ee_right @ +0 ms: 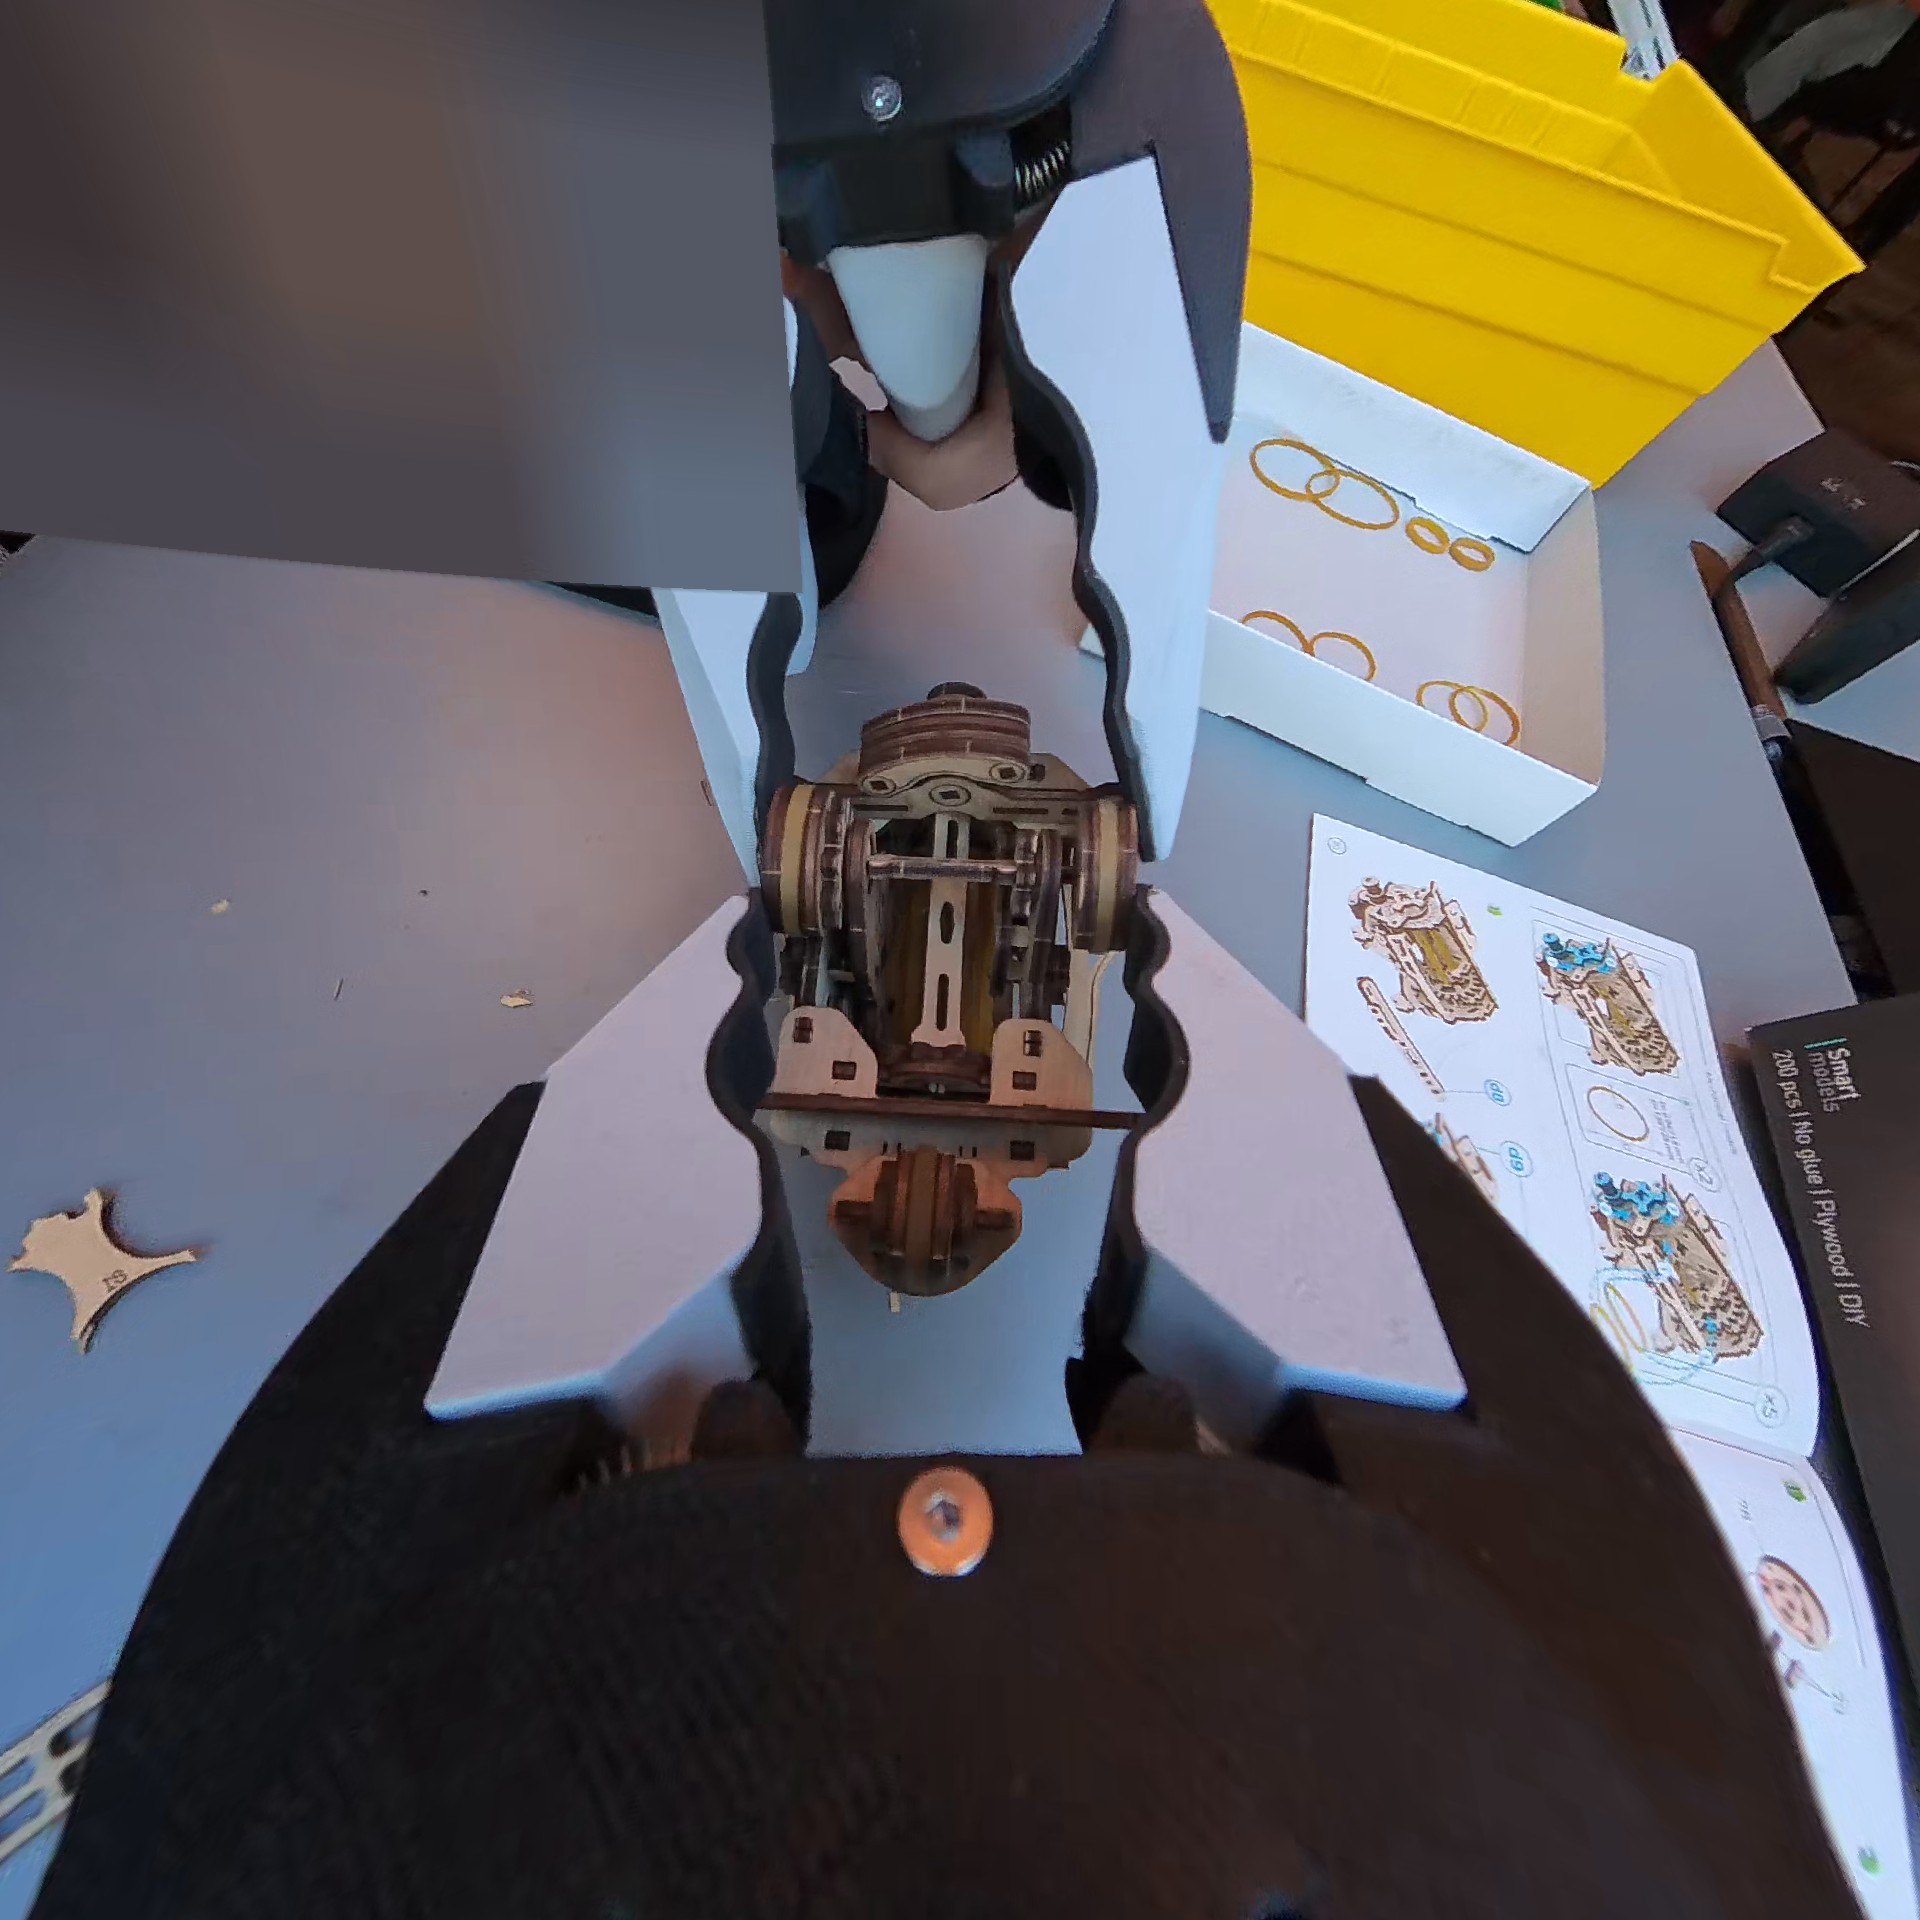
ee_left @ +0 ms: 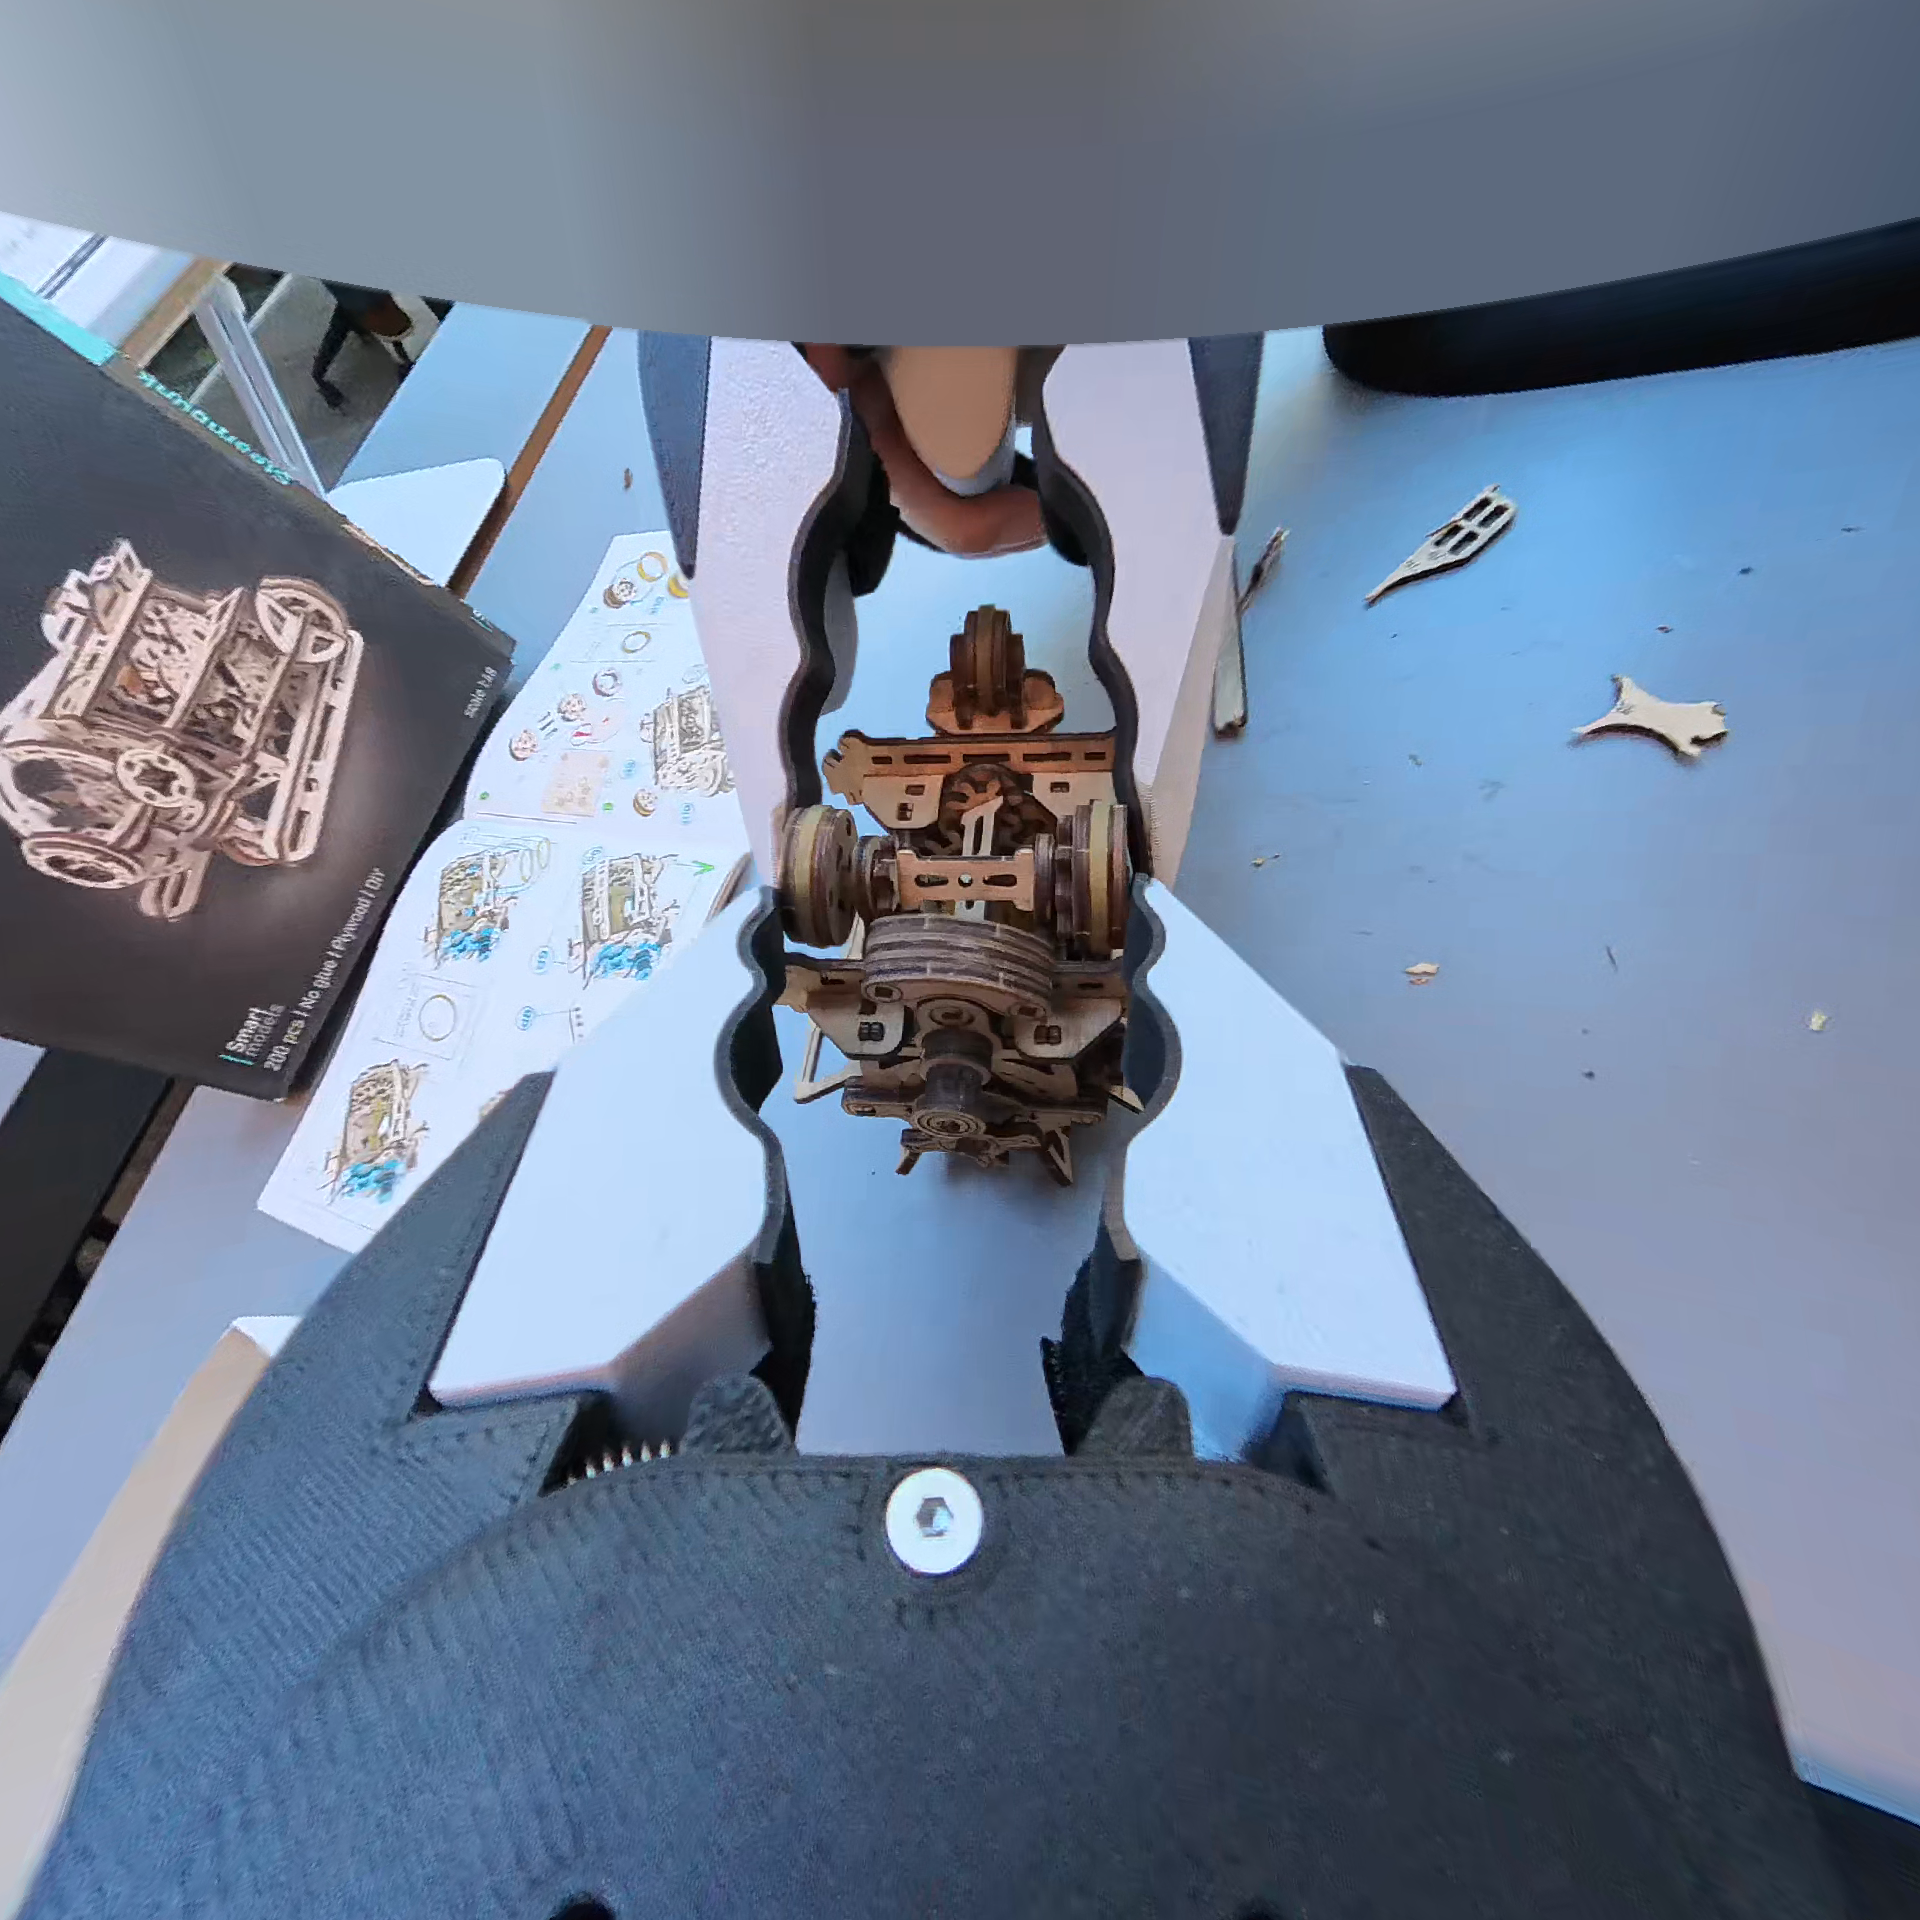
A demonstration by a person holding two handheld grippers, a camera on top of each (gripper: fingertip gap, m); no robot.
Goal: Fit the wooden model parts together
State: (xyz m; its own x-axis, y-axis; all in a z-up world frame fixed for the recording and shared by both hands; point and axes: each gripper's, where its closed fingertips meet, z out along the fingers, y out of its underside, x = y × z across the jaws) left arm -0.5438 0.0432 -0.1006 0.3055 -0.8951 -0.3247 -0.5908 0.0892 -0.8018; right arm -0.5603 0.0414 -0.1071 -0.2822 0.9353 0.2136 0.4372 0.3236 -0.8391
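A partly built wooden model (ee_left: 951, 935) with wheels, gears and a stacked round drum sits between both grippers, which face each other over the grey table (ee_left: 1558, 935). My left gripper (ee_left: 951, 904) is shut on the model's sides near the drum end. My right gripper (ee_left: 961, 831) reaches in from the far side. In the right wrist view, my right gripper (ee_right: 943, 909) is shut on the model (ee_right: 935, 935) at its flat plate end, and the left gripper (ee_right: 956, 831) holds the wheel end. A hand (ee_left: 966, 488) shows behind the right gripper.
A black model box (ee_left: 177, 727) and an instruction sheet (ee_left: 540, 883) lie left of the left gripper. Wood scraps (ee_left: 1652, 717) lie on the table. A yellow bin (ee_right: 1455, 208) and a white tray (ee_right: 1558, 769) holding rubber bands (ee_right: 1340, 494) stand behind the instruction sheet (ee_right: 1507, 1091). Only a small space, under 4 cm, lies between the two pairs of fingers.
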